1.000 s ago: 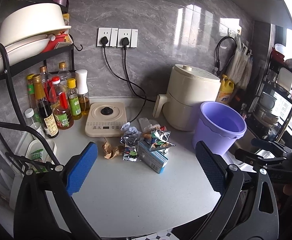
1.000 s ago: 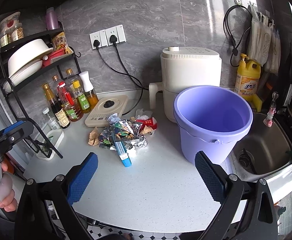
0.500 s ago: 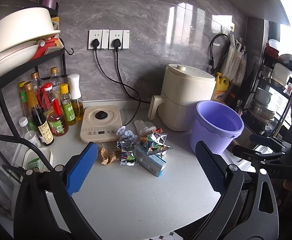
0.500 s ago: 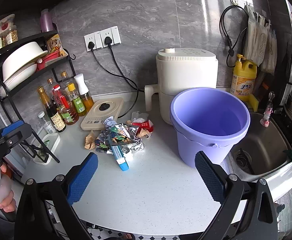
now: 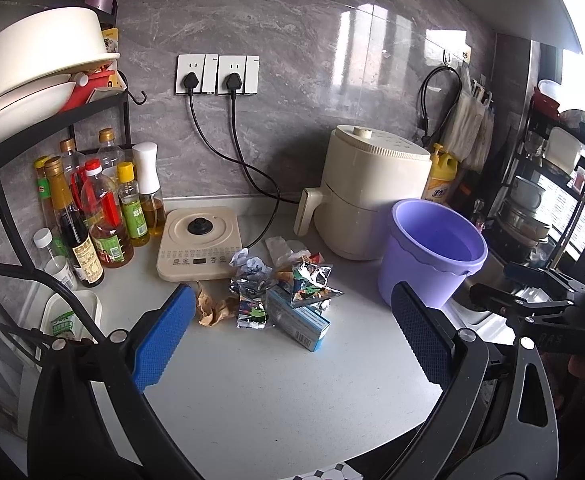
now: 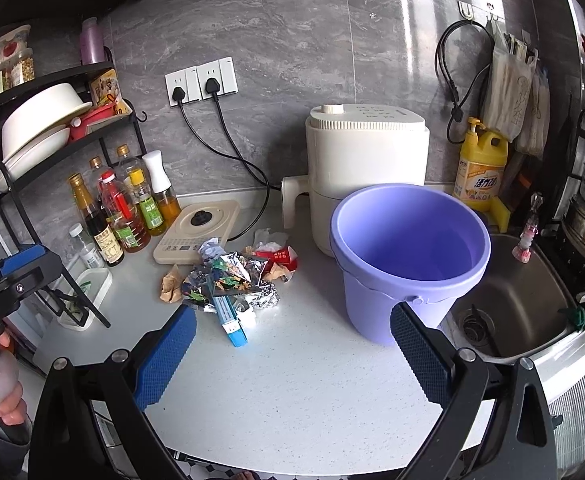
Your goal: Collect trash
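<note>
Both my grippers, left [image 5: 292, 336] and right [image 6: 292, 344], have drawn back, wide open and empty. Crumpled foil-and-paper trash [image 6: 228, 276] sits on the white worktop [image 6: 300, 392] beside the purple plastic bucket [image 6: 408, 256]; next I reach in.

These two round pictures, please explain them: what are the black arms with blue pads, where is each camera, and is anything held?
They are hand-held grippers, not a robot; each carries a fisheye camera looking along its fingers. The left gripper and right gripper are both open and hold nothing. On the white counter lies a pile of trash: foil wrappers, crumpled paper, a blue box. Beside it stands a purple bucket, which looks empty, in front of a white appliance.
</note>
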### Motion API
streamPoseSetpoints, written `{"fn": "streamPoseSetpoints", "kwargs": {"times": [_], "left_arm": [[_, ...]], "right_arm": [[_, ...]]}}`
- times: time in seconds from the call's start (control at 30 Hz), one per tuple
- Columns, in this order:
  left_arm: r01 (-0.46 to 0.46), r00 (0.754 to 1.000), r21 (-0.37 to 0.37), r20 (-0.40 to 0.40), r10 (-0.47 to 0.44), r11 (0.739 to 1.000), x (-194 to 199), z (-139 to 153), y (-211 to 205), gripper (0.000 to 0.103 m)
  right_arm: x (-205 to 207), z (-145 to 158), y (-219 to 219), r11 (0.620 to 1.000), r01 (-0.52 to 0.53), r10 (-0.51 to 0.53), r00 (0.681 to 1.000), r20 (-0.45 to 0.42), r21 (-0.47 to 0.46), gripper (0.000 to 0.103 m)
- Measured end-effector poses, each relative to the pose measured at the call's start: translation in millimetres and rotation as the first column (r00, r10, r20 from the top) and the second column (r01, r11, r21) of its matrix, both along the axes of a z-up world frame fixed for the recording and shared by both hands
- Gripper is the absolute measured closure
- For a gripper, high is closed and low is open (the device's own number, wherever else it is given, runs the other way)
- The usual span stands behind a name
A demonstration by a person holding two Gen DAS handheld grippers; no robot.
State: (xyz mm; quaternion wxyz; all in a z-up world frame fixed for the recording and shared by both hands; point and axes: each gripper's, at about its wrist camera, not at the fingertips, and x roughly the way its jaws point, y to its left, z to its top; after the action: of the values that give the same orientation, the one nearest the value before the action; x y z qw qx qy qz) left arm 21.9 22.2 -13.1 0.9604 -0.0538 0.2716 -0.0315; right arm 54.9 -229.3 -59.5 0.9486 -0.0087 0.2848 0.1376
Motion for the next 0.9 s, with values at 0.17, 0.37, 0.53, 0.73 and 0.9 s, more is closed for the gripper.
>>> {"fn": "streamPoseSetpoints", "kwargs": {"times": [0.17,0.37,0.53,0.73,0.9], "left_arm": [[-0.005,1.0,-0.011,-0.003,0.005,1.0,-3,-5,-2,0.006],[-0.011,1.0,-0.015,-0.002,0.01,1.0,-4,-3,-4,0.006],[-0.003,1.0,-0.032,-0.003,0.003,0.999,-4,0,-5,0.006],[0.006,1.0,-0.03,-0.023,-0.007,1.0,3,-1,2,0.006],[0.01,0.999,-0.052,-0.044,-0.012,0.999,20,-4,15,0.006]], "right_arm": [[-2,-2,-1,1.0,-0.008,0.008,1.0,-0.002,-0.003,0.008],[-4,1,-5,1.0,-0.014,0.014,1.0,0.006,-0.011,0.008],[-3,1,-6,1.0,-0.018,0.018,1.0,0.001,-0.003,0.008],[4,0,1,1.0,-0.022,0.022,1.0,-0.013,-0.013,0.008],[19,-3,12,1.0,-0.003,0.002,0.999,-0.038,-0.03,0.008]]}}
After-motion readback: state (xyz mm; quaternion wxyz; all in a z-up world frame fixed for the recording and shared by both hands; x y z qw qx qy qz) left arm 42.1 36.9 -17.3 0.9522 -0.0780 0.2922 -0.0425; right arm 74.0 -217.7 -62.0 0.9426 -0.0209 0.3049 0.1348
